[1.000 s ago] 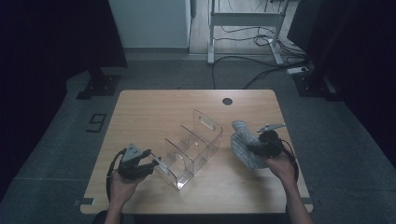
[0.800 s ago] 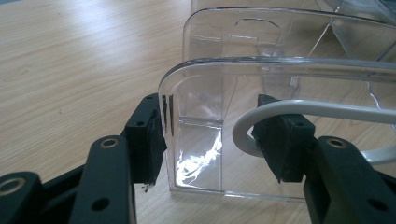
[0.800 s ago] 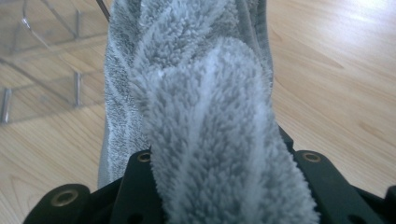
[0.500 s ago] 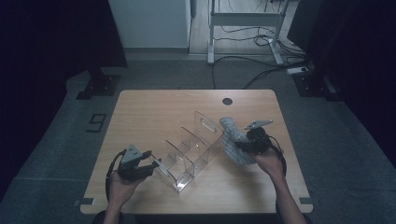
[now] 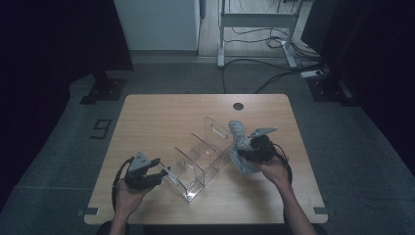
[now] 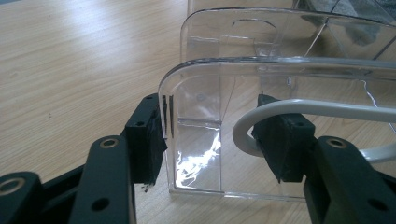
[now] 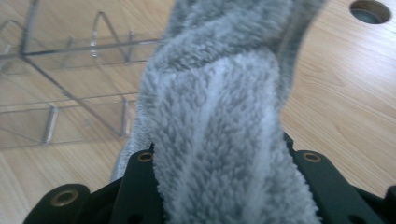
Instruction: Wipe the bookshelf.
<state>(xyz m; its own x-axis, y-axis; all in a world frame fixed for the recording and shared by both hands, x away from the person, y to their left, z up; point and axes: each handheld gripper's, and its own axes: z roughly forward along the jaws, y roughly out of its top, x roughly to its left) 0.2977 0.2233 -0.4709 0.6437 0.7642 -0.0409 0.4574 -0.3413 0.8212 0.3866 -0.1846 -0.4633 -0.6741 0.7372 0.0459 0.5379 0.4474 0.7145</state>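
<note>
A clear acrylic divider rack (image 5: 200, 156) lies slantwise on the wooden table (image 5: 171, 112). My left gripper (image 5: 159, 177) rests at the rack's near end. In the left gripper view the jaws of this gripper (image 6: 219, 135) stand apart before the rack's end wall (image 6: 280, 79). The left pad (image 6: 149, 135) touches the wall's corner edge, and the right pad sits apart from it. My right gripper (image 5: 242, 155) is shut on a rolled grey fluffy towel (image 5: 240, 134) and holds it upright beside the rack's far end. The towel (image 7: 224, 116) bulges up between these jaws.
A round cable hole (image 5: 238, 106) sits in the table's far edge, also seen as a hole (image 7: 371, 10) in the right gripper view. A white cable (image 6: 327, 107) loops across my left gripper's right jaw. Bare wood lies left of the rack and along the front edge.
My right gripper has carried the towel leftward, closer to the rack's far end. The left gripper and the rack have stayed put.
</note>
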